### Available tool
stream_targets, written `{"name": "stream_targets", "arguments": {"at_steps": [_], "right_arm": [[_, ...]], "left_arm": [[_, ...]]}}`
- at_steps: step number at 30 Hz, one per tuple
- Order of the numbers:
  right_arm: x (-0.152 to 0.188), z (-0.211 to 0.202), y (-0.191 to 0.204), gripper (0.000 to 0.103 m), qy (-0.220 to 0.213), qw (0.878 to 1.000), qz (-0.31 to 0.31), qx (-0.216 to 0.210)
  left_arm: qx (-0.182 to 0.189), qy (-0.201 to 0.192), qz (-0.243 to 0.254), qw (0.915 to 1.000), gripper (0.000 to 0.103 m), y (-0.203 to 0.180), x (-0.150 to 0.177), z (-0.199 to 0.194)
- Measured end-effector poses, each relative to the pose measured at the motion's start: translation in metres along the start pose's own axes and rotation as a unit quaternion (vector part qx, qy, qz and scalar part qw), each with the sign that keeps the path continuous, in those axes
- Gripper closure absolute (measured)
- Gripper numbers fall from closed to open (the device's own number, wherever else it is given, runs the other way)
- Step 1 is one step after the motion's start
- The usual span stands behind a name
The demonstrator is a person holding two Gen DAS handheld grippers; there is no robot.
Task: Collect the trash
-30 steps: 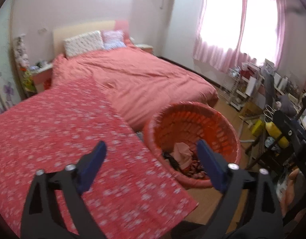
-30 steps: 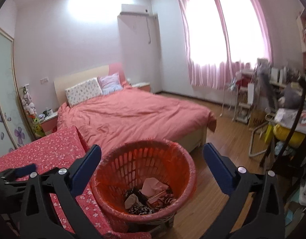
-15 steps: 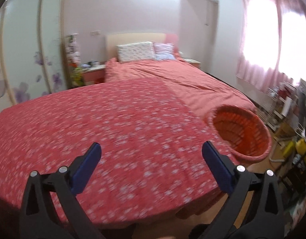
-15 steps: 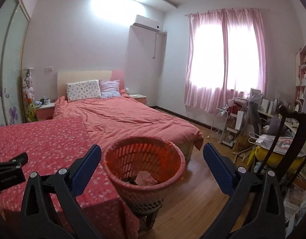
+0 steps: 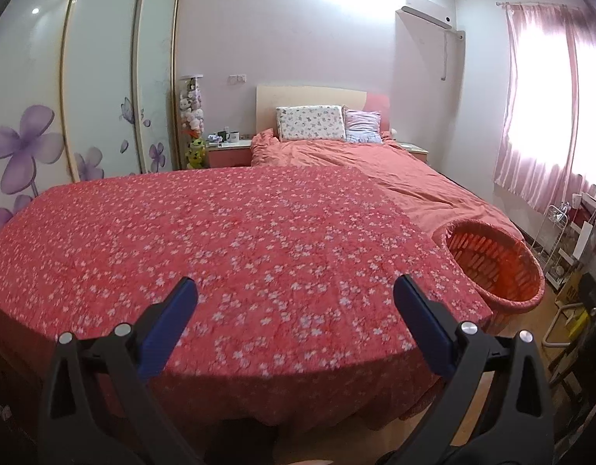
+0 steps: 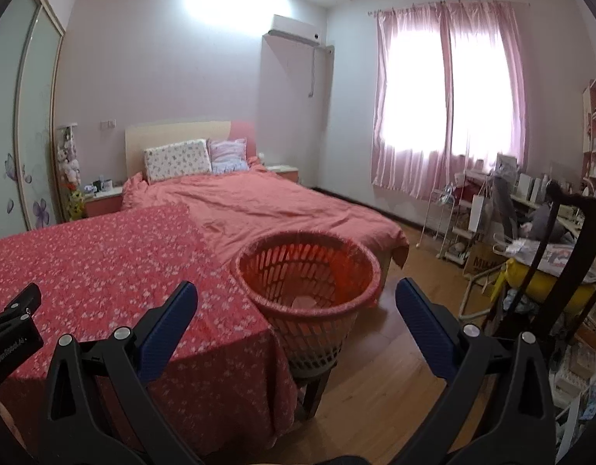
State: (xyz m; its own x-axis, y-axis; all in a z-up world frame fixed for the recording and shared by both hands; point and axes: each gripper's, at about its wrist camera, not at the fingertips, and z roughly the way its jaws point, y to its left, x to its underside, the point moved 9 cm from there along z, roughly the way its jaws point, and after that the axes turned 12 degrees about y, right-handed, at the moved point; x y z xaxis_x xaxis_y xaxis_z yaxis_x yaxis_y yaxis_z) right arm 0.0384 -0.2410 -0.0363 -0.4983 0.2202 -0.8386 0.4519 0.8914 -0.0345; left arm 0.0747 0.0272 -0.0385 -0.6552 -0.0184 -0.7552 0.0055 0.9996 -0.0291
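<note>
An orange-red mesh basket (image 6: 309,271) stands on a low stool beside the table, with a bit of pale trash (image 6: 304,302) showing at its bottom. My right gripper (image 6: 296,290) is open and empty, held back from the basket's near rim. My left gripper (image 5: 295,288) is also open and empty, hovering over the near edge of the table with the red flowered cloth (image 5: 228,240). From there the basket (image 5: 495,267) sits off the table's right corner. No loose trash shows on the cloth. The left gripper's body (image 6: 15,321) appears at the left edge of the right wrist view.
A bed with a salmon cover (image 6: 267,205) lies behind the table and basket. Sliding wardrobe doors (image 5: 96,89) line the left wall. A dark chair (image 6: 569,255), a cluttered desk (image 6: 530,209) and a wire rack (image 6: 445,224) crowd the right side. Wooden floor (image 6: 391,372) lies between basket and chair.
My left gripper has swung left from above the basket to face the table. My right gripper has drawn back and levelled out, so the basket looks smaller and its contents are mostly hidden.
</note>
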Motion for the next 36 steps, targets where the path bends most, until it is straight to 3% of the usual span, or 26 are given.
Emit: {"name": "stream_targets", "arguments": {"at_steps": [11,36], "right_arm": [[0.024,-0.001,0.011,0.002,0.033,0.999,-0.007,0.012],[0.032,0.009,0.006,0.002,0.070,0.997,-0.002,0.016]], "left_arm": [[0.005,0.022,0.000,0.9998,0.004,-0.001,0.022,0.003],[-0.006,0.046,-0.006,0.9989,0.004,0.000,0.029,0.014]]}}
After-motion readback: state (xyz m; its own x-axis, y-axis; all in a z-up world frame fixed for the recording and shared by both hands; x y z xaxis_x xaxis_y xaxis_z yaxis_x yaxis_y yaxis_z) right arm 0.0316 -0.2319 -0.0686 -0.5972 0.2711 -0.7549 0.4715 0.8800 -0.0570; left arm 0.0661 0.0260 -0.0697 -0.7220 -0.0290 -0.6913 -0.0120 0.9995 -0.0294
